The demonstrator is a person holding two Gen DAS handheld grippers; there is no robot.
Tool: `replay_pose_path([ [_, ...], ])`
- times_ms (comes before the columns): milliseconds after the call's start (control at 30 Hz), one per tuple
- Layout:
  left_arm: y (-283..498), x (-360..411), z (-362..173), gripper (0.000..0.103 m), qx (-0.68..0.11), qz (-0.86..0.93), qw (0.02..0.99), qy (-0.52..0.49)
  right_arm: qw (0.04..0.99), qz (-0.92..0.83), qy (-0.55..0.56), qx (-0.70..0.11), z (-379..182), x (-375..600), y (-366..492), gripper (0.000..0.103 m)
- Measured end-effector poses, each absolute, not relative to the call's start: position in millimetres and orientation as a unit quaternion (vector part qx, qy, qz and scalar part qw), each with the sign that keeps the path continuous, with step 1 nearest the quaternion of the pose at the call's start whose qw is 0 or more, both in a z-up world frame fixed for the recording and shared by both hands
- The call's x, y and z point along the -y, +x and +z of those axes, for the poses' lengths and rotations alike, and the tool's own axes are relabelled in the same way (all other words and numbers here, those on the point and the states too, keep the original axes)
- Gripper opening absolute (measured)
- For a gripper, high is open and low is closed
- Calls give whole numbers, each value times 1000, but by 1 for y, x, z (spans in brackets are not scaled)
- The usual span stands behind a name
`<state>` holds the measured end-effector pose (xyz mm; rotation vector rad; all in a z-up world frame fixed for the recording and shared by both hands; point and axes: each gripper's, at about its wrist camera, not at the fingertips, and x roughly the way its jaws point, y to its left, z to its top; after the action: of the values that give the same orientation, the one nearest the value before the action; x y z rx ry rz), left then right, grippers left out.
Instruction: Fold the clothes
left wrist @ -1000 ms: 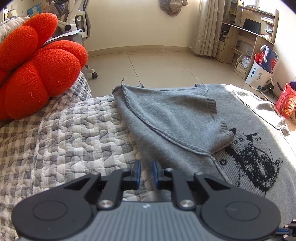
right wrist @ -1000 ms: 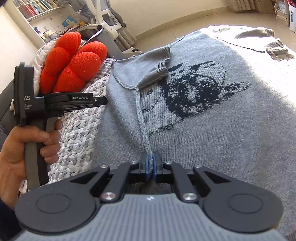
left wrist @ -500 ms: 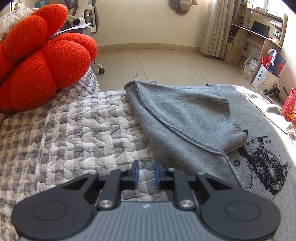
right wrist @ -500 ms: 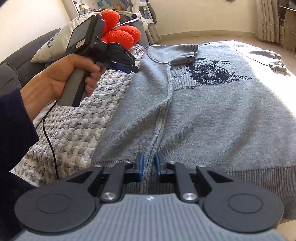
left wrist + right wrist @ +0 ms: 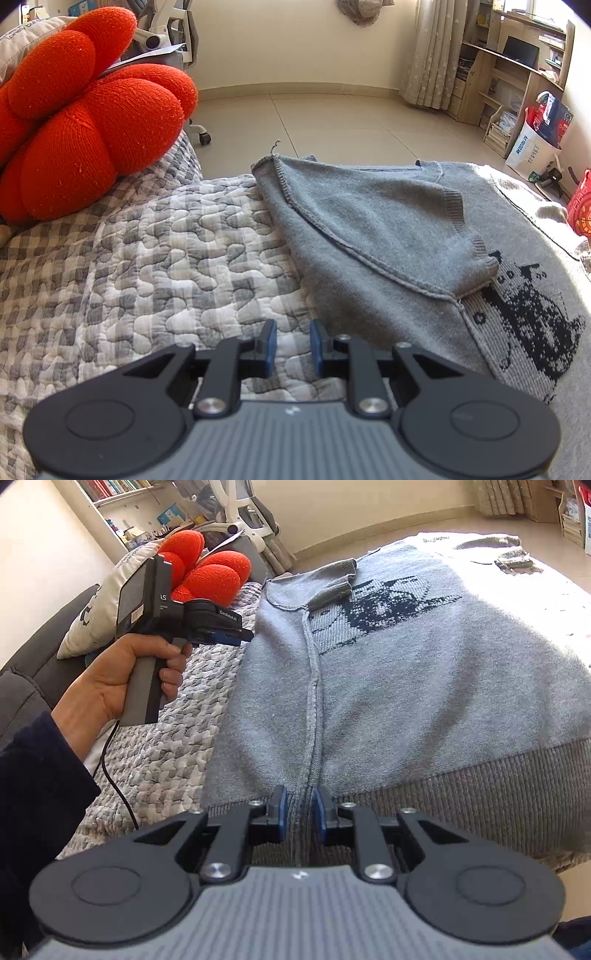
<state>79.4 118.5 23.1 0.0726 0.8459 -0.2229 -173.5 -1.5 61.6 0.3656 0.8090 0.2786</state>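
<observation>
Right gripper (image 5: 300, 814) jaws just spread astride sweater (image 5: 424, 686) hem; left gripper (image 5: 293, 349) parted over quilt (image 5: 147, 266).

**Right gripper at the hem, jaws parted**

Your right gripper (image 5: 299, 814) sits at the ribbed hem of the grey sweater (image 5: 424, 686), straddling the seam that runs up the folded-over side. Its jaws have just been opening; the hem's fabric lies between the blue pads (image 5: 281, 812), which stand apart from it. The sweater lies flat on the quilt (image 5: 166, 746), its short sleeve folded onto the dark knitted picture. To the left, your left hand (image 5: 122, 679) holds the left gripper (image 5: 247, 637) over the quilt, just beside the sweater's edge. Behind it sits an orange cushion (image 5: 210, 579).
</observation>
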Motion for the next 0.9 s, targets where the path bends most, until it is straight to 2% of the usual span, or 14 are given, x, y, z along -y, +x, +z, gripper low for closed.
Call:
replay_pose_path([
  [200, 79, -115, 18, 22, -412, -107, 903, 56, 909, 198, 120, -346, 76, -20, -185, 36],
  [400, 77, -113, 20, 22, -408, -105, 904, 78, 869, 248, 86, -419, 43, -53, -185, 36],
  [567, 76, -120, 34, 21, -385, -117, 914, 43, 874, 269, 88, -396, 53, -52, -185, 36],
  [700, 67, -111, 48, 21, -353, -158, 922, 24, 889, 241, 99, -377, 75, -31, -156, 36],
  [833, 64, -85, 21, 21, -376, -164, 908, 82, 895, 207, 114, -378, 103, 2, -106, 38],
  [900, 62, -81, 15, 21, -359, -163, 913, 106, 894, 193, 116, -388, 117, 20, -77, 40],
])
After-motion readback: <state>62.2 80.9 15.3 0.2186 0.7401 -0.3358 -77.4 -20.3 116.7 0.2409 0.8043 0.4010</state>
